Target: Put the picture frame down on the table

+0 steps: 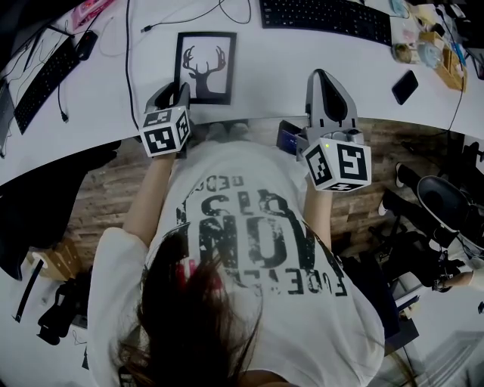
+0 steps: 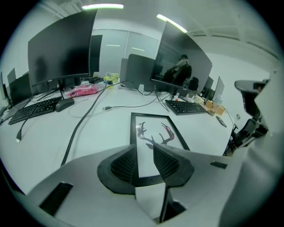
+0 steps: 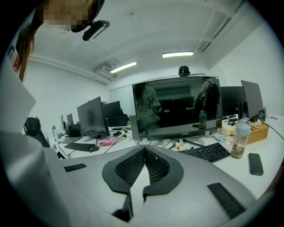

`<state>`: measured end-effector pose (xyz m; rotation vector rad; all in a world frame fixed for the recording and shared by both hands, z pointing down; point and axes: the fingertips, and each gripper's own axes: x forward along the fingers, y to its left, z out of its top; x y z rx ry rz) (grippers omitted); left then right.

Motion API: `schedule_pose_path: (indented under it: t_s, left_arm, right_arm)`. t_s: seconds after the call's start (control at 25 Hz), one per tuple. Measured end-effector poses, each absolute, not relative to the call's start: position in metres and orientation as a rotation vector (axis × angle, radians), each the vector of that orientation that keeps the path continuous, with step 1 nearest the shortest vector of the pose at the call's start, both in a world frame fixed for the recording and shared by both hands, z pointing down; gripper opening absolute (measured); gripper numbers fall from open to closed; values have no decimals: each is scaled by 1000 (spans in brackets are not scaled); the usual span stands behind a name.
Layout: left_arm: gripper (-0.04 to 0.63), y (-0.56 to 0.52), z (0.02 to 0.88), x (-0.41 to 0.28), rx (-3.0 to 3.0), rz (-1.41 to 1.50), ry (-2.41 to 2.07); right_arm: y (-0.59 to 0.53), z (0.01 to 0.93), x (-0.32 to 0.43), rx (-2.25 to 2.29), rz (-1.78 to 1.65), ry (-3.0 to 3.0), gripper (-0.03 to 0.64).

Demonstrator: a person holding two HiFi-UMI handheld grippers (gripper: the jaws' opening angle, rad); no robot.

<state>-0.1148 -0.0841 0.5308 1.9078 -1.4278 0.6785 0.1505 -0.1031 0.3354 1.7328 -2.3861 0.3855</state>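
Head view shows the frame point(image 1: 205, 66) lying flat on the desk point(image 1: 106, 98), picture side up, with a keyboard point(image 1: 325, 17) well past it. So I think the job is nearly done, because the frame is down. What is left, I guess, is only to pull my left tongs point(image 1: 175, 97) away. They sit low at the near left corner of the frame. Left gripper view shows their jaws apart, with the near edge of the frame showing in the gap. I do not think they pinch it, but I cannot tell if a jaw touches it. My right tongs point(image 1: 321, 79) are off to the right of the frame, well apart from it. They are up off the desk and point level at a big dark screen point(image 3: 177, 106). Their jaws are closed tip to tip with nothing in them. Both my arms reach forward from my body, with my hands near the desk edge.
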Motion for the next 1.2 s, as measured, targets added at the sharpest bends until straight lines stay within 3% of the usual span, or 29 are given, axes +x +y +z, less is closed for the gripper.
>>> schedule_pose_path:
  t_s: [0.44,1.2]
  left_arm:
    - [8,-103,484,-105,2012,527,-1477]
    - [2,-127,332,-93,2289,128,-1577]
  right_arm:
    - [-103,329,147,1730,357,-2404,0]
    - [-109,313,133,1686,302,-2449,0]
